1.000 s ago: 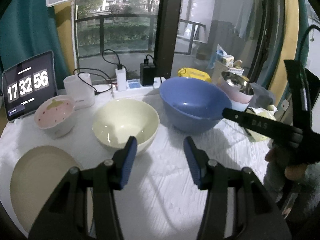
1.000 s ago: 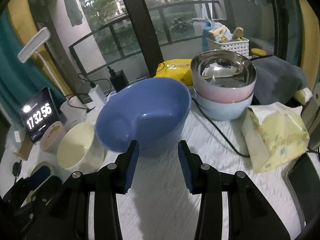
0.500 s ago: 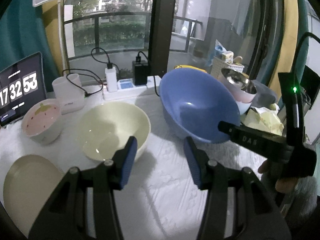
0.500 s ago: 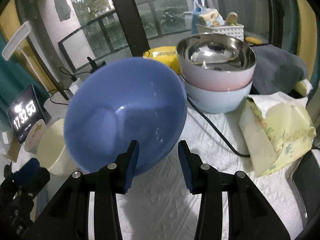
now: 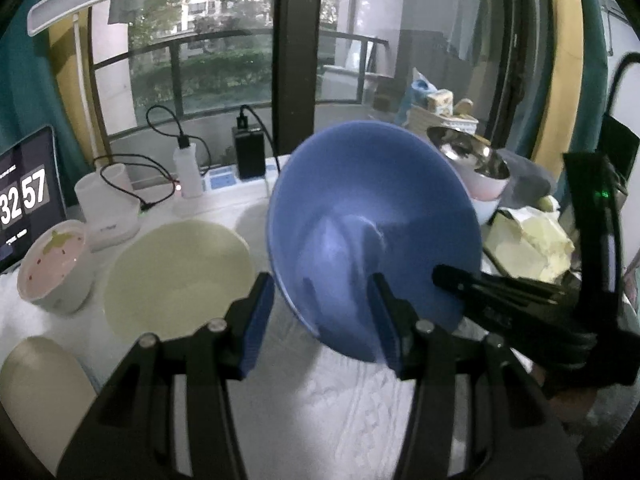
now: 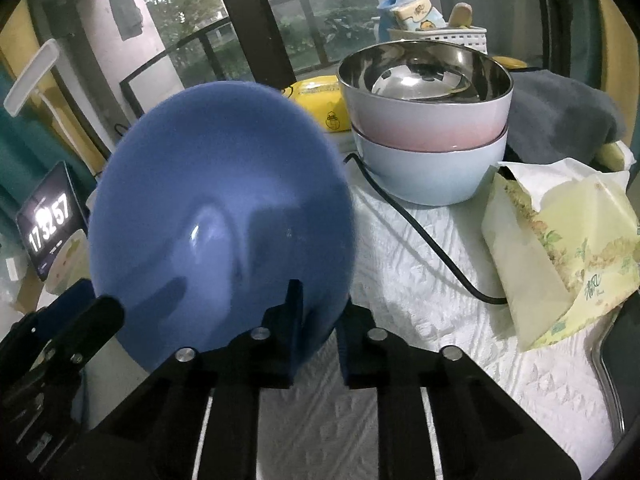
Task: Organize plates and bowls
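Observation:
My right gripper (image 6: 318, 320) is shut on the near rim of the large blue bowl (image 6: 220, 208), which is lifted and tilted steeply toward the left. The blue bowl also shows in the left wrist view (image 5: 372, 236), with the right gripper (image 5: 452, 284) on its right rim. My left gripper (image 5: 320, 312) is open and empty, just in front of the blue bowl. A cream bowl (image 5: 176, 276) sits left of it. A small pink strawberry bowl (image 5: 52, 264) and a beige plate (image 5: 36, 396) lie further left. A steel-lined pink bowl (image 6: 428, 96) is stacked in a pale blue bowl (image 6: 432, 172).
A tablet clock (image 5: 24, 200), a white cup (image 5: 108, 204), chargers and cables (image 5: 248, 156) stand along the back by the window. A tissue pack (image 6: 560, 248) and a black cable (image 6: 424, 240) lie at the right. A white cloth (image 6: 440, 360) covers the table.
The right gripper has closed on the blue bowl's rim, lifted it and tilted it toward the left. The left gripper has moved closer to the bowls and stays open.

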The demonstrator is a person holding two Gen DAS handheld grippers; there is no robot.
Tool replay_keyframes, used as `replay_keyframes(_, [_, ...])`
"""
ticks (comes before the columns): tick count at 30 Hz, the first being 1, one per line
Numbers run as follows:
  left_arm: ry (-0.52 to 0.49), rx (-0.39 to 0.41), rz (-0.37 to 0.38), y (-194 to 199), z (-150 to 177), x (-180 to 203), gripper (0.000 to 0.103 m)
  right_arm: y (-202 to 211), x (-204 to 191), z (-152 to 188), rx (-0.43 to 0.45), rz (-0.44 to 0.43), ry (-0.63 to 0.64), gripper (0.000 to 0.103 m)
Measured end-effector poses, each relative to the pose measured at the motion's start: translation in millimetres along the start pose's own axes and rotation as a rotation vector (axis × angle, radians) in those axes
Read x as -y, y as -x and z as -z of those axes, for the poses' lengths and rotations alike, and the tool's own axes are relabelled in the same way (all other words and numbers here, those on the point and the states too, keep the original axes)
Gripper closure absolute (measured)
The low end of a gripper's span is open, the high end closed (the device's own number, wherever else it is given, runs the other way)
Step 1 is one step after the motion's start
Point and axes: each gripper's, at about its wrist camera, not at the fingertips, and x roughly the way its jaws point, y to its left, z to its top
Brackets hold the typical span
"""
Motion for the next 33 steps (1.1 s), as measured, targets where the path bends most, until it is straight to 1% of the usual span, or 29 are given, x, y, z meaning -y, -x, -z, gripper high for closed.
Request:
replay_keyframes(4, [-0.005, 0.002, -0.014, -3.9, -1.3, -1.5, 0.056, 3.7, 0.2, 1.9, 0.004, -0.017, 0.006, 0.089])
replay_keyframes(6, [-0.009, 0.007, -0.025, -3.7, -1.7, -2.7, 0.061, 6.1, 0.0, 2.2, 0.007, -0.021, 0.005, 0.089])
replay_keyframes(8, [-0.008, 0.006, -0.029, -3.3, -1.8, -4.4, 0.064, 10.8, 0.9, 2.7, 0.015, -0.03, 0.003, 0.089])
replay_keyframes(10, [-0.008, 0.005, -0.035, -2.2, -1.5, -5.8, 0.071, 16.5, -0.8, 2.7, 0.025, -0.03, 0.006, 0.089])
replay_keyframes(13, [-0.014, 0.015, -0.028, 3.2, -1.9, -7.0, 0.074, 23.8, 0.6, 2.8, 0.031, -0.028, -0.001, 0.089])
replay_keyframes(24, [-0.028, 0.061, -0.005, 35.1, 3.5, -5.1, 0.076, 52.7, 1.3, 10.7, 0.026, -0.057, -0.031, 0.089])
replay_keyframes(33, [-0.016, 0.08, 0.002, 68.1, 12.5, -9.7, 0.076, 75.5, -13.0, 25.0, 0.014, -0.064, -0.021, 0.089])
